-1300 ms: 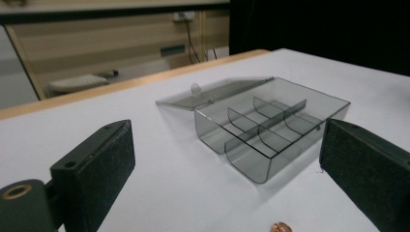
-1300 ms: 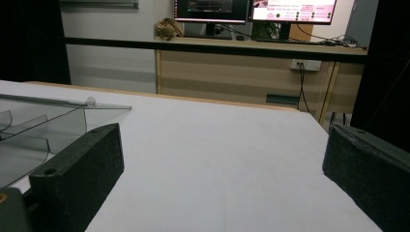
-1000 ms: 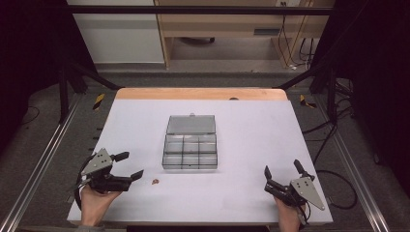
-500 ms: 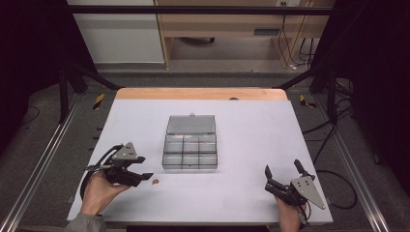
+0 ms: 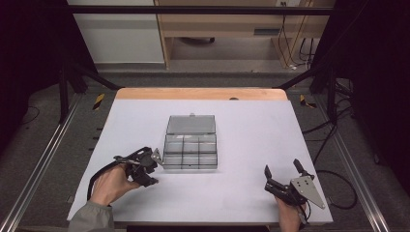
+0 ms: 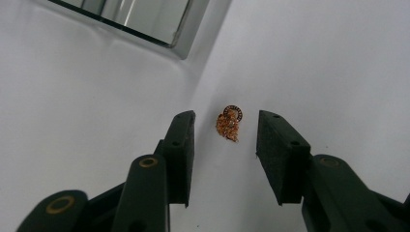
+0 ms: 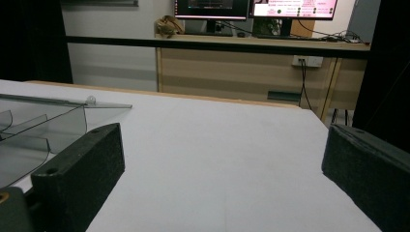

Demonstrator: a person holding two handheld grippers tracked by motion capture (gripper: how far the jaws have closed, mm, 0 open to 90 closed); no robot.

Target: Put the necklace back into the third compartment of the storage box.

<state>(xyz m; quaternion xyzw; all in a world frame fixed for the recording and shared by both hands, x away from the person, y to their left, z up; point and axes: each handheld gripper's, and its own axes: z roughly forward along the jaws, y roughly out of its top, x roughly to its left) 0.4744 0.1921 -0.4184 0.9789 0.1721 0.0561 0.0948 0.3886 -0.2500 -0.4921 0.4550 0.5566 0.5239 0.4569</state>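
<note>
My left gripper (image 6: pixel 226 140) has slid toward the clear box (image 5: pixel 190 142); its jaws, just closing, straddle the tiny copper piece (image 6: pixel 229 123) untouched. Right gripper (image 5: pixel 283 177) gapes empty.

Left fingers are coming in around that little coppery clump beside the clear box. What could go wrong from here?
1. The small tangled copper-coloured clump lies flat on the white table between the left gripper fingers, which have just been closing without touching it; they could close above it, or nudge it aside.
2. The clear plastic compartment box is close; the gripper could bump it.
</note>
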